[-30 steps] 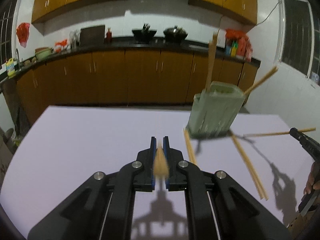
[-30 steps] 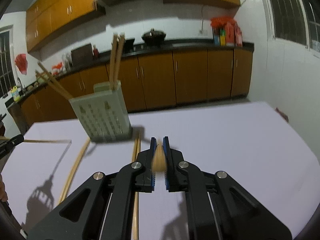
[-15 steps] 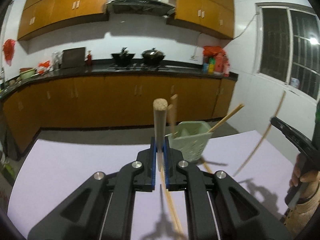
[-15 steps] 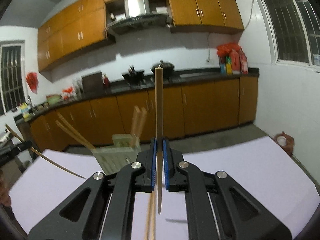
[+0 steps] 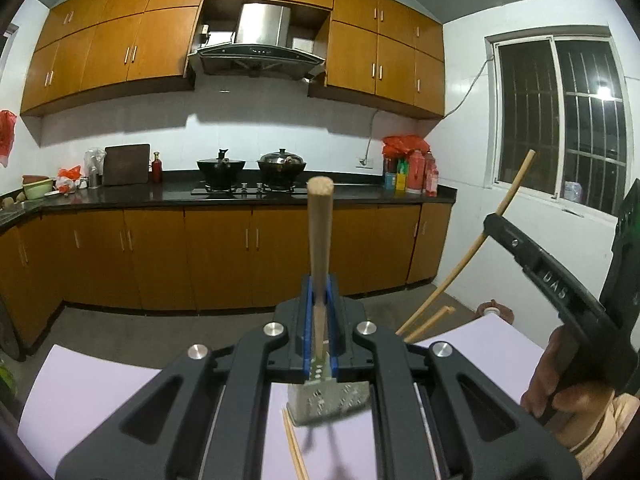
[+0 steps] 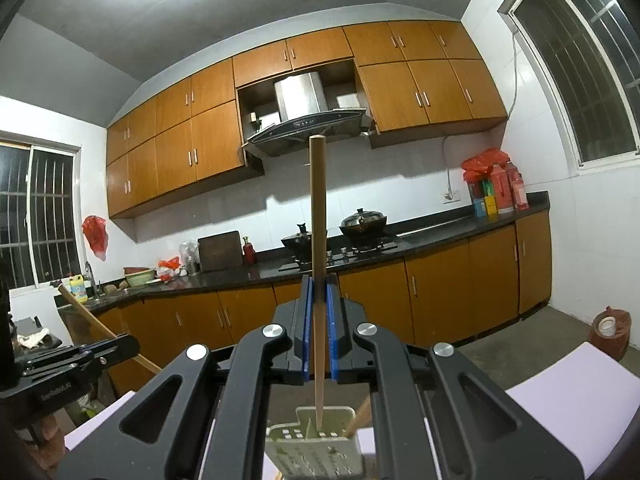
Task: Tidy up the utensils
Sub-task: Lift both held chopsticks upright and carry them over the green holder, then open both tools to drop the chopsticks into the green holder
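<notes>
A pale wooden chopstick [image 5: 319, 240] is standing upright between the blue-lined fingers of the left gripper [image 5: 319, 320], which are clamping it on both sides, its blunt round end pointing up. Just below the fingers, the pale green perforated plastic utensil holder [image 5: 328, 398] is sitting on the light lavender table [image 5: 100, 384]. Two more thin wooden chopsticks [image 5: 294, 446] are lying flat on the table, just beside the holder's near left corner.

In the right wrist view, a second pale wooden chopstick [image 6: 318, 280] is being held upright by the right gripper [image 6: 319, 328], its blue pads pressing against the stick. Its tapered lower tip is hanging at the open mouth of the green holder [image 6: 316, 448], and whether it is touching the rim cannot be told. Another stick [image 6: 362, 414] is leaning out of the holder's right side.

From the left wrist view, the right gripper [image 5: 490, 226] is appearing at the right edge with its chopstick [image 5: 508, 200] slanting upward, and the person's hand [image 5: 568, 384] is wrapping its handle.

Beyond the table, orange-brown wooden kitchen cabinets [image 5: 216, 256] are lining the wall under a black countertop [image 5: 120, 194]. Two dark pots [image 5: 280, 162] are sitting on the stove beneath a steel range hood [image 5: 256, 48].
</notes>
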A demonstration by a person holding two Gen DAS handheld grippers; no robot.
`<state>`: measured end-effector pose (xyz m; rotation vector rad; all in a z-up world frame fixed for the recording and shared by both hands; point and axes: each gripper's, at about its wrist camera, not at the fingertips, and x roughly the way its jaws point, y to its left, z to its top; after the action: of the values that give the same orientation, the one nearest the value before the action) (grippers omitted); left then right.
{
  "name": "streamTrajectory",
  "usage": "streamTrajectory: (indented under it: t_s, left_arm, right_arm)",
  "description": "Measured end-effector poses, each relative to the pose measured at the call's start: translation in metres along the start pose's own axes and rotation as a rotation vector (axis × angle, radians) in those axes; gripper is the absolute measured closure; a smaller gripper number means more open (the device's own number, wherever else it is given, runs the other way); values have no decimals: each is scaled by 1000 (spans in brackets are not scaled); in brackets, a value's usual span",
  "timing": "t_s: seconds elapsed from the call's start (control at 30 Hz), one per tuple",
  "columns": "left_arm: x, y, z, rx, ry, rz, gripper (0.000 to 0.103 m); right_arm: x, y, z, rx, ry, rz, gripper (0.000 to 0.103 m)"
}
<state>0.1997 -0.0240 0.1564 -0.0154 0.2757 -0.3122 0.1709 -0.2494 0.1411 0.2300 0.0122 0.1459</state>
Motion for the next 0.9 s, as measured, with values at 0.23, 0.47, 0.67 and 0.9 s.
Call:
streamTrajectory:
  t_s: [0.23, 0.47, 0.67, 0.9]
  left_arm:
    - [47, 11, -29, -30, 60, -7, 95]
    - [63, 18, -48, -52, 107, -15, 92]
    - [55, 23, -44, -68, 87, -12, 84]
    - [10, 26, -34, -102, 15, -9, 75]
  right_arm:
    - [39, 0, -48, -28, 118, -34, 96]
    - [43, 2, -61, -38, 197, -16, 87]
    - [27, 4, -45, -40, 177, -11, 66]
    - [-17, -3, -17, -37, 127, -27, 66]
